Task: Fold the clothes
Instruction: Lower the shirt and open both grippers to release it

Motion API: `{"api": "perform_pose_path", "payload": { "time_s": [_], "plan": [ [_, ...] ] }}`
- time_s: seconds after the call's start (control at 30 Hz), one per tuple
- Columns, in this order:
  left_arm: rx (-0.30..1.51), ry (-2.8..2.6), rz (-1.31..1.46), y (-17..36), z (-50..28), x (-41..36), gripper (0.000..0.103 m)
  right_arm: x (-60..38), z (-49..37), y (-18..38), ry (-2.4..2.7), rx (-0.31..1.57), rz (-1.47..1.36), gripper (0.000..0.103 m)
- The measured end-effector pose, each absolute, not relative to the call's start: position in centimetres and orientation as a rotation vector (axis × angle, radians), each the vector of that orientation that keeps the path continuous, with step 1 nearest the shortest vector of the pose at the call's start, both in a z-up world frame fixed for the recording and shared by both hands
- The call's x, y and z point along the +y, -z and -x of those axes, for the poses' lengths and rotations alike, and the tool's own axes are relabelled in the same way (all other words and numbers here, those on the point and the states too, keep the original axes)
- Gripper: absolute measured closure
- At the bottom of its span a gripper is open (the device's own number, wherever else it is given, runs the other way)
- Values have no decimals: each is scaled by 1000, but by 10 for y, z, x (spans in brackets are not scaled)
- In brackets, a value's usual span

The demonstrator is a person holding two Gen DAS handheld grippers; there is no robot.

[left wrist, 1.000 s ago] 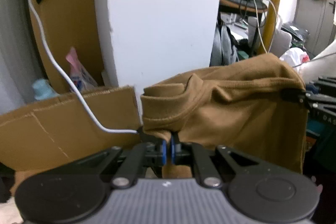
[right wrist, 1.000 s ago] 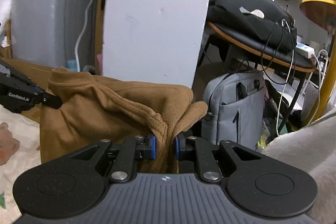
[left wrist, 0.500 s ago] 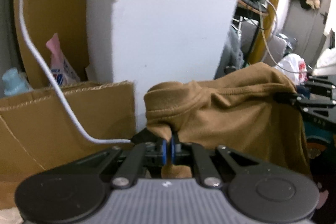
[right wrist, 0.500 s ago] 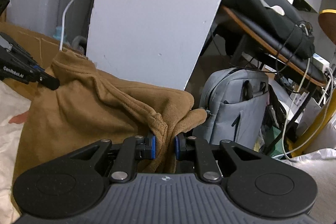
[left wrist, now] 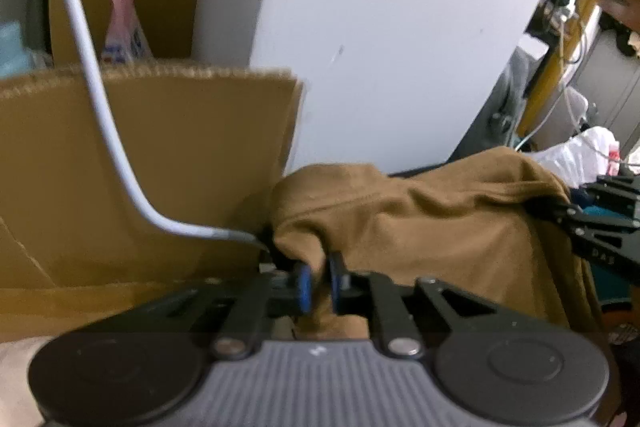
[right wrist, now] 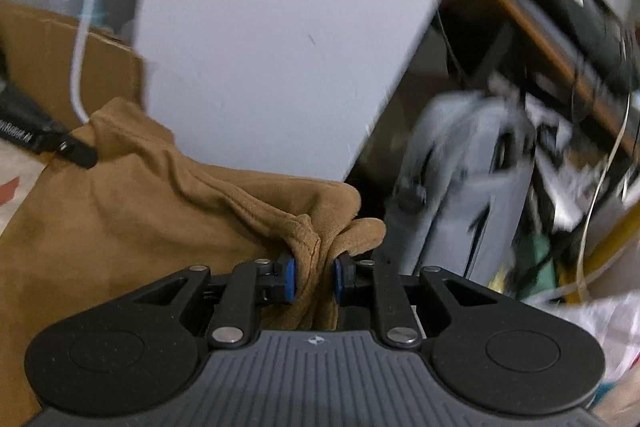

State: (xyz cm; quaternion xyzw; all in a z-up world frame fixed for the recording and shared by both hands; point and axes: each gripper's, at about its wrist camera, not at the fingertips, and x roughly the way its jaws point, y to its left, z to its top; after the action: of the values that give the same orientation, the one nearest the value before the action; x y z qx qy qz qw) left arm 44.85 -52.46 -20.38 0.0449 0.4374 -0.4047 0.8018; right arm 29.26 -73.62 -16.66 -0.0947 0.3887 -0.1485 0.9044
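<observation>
Behind your work stands a white panel point(left wrist: 400, 39), with an open cardboard box point(left wrist: 140, 167) at nine o'clock holding a pink packet point(left wrist: 120, 19); your left tool point(left wrist: 318, 283) has just eased, its pads flanking the brown garment point(left wrist: 440, 227); your right tool point(right wrist: 314, 281) grips its other corner bunched at twelve o'clock; a grey bag point(right wrist: 460, 195) sits at two.

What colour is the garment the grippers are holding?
Plain tan-brown garment; the right wrist view shows it best.

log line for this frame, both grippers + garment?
left gripper: opening, cloth between fingers | right gripper: opening, cloth bunched between fingers | brown garment: stretched between both
</observation>
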Motion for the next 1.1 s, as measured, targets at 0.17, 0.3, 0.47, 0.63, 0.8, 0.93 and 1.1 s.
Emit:
{"api": "perform_pose_path", "payload": {
  "time_s": [0.17, 0.3, 0.47, 0.63, 0.8, 0.93, 1.1],
  "plan": [
    [975, 838, -49, 205, -454, -522, 59, -743, -295, 169, 338, 846, 150, 56],
    [1013, 814, -1, 205, -458, -515, 55, -752, -291, 160, 365, 856, 86, 48],
    [1042, 791, 45, 205, -463, -510, 54, -769, -287, 150, 366, 857, -57, 44],
    [1078, 778, 108, 210, -471, -513, 54, -790, -288, 156, 380, 859, -232, 44],
    [1106, 756, 160, 219, -481, -519, 65, -813, -292, 168, 379, 866, -404, 49],
    [1114, 753, 150, 226, -481, -530, 78, -818, -304, 181, 377, 924, -403, 67],
    [1108, 720, 103, 237, -483, -544, 79, -820, -313, 192, 396, 949, -414, 70]
  ]
}}
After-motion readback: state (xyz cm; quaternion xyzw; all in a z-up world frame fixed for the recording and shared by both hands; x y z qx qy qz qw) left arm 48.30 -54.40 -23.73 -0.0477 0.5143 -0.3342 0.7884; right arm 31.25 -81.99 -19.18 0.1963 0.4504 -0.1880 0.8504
